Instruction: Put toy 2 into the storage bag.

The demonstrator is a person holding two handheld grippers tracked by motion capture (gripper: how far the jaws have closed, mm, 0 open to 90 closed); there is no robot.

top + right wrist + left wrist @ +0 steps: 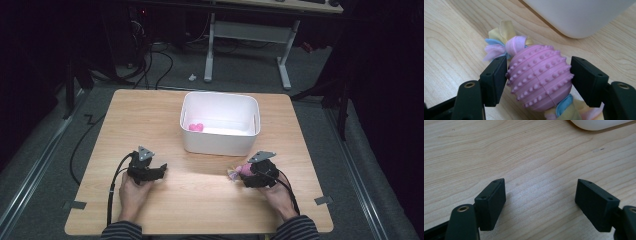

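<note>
Right tongs [539,75] clamped on a pink nubbed ball toy [540,76] with pastel fabric tufts at both ends, low right of centre in the high view, just in front of the white plastic bin [220,142]. Left tongs [540,202] spread wide over bare wood, lower left of centre (nothing between the jaws). Wooden bench [150,115] under both. Inside the bin, toward its left wall, a small pink heart-shaped object [196,127].
</note>
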